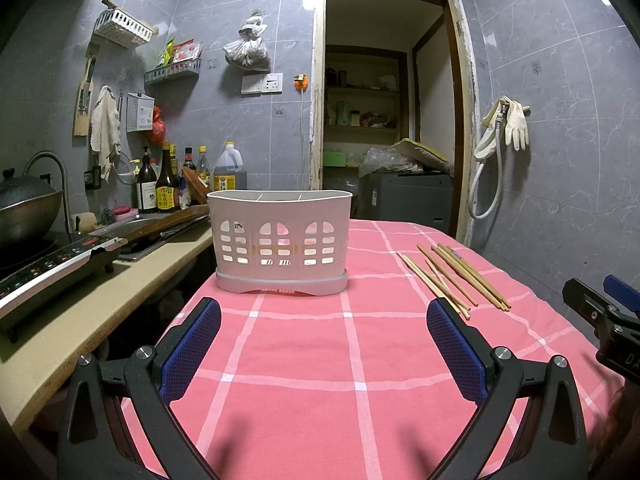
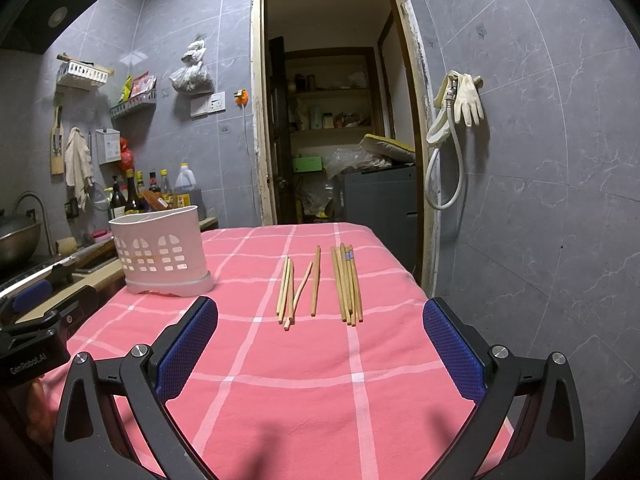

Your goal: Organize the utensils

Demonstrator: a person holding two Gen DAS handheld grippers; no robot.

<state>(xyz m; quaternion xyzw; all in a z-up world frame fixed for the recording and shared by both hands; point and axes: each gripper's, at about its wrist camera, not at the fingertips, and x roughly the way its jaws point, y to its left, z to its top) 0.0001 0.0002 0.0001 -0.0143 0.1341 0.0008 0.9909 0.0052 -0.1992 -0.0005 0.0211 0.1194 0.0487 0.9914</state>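
Pink cloth (image 2: 320,380) with white check lines. White holder (image 2: 162,252) with arch-pattern cutouts on it. Tan chopsticks (image 2: 316,280) right of the holder, one with a purple band. My fingers (image 2: 188,348): blue pads, black frames.

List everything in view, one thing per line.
Holder: one, white, on the cloth's far left.
Chopsticks: about a dozen, wooden, flat on the cloth right of the holder, in a looser left bunch and a tighter right one.
Tablecloth: one, pink with white checks, covering the table.
Bottles: several, mostly dark, on the counter at left.
Gloves: pale, hanging on the right wall.
Left gripper: black with blue pads, open, empty.
Right gripper: same, open, empty.
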